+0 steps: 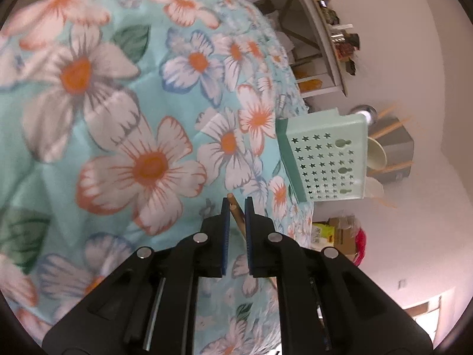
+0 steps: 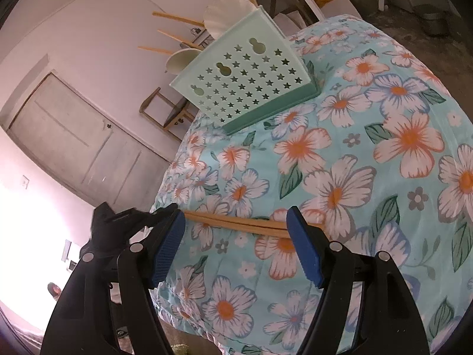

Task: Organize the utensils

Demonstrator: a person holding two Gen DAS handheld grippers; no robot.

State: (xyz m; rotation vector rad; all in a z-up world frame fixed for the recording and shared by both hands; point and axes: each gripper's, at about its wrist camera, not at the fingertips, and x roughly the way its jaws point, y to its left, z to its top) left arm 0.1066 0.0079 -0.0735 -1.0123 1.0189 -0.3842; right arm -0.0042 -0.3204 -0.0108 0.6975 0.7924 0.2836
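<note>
Left claw (image 1: 236,204): jaws nearly together, pinching the wooden chopsticks (image 1: 237,216); the sticks show between the blue pads (image 1: 225,236) and run back under the claw.
Right claw (image 2: 236,230): jaws spread wide, holding nothing, poised over the floral cloth (image 2: 369,177).
Chopsticks: in the right wrist view they lie across the cloth near the bench's left edge, between the two blue pads but touching neither as far as can be told; their left end meets the left claw's black finger.
Utensil holder (image 2: 251,88): mint-green plastic box with star cut-outs and keyhole slots, standing at the far edge of the bench, well apart from the chopsticks.
Holder contents: pale ladles or spoons (image 2: 224,14) and several wooden sticks (image 2: 177,17) poke out of its top.
Bench: covered entirely by the turquoise cloth printed with white and orange flowers.
Behind: a pale door (image 2: 74,142) and a wooden stool (image 2: 165,112) beyond the bench.
</note>
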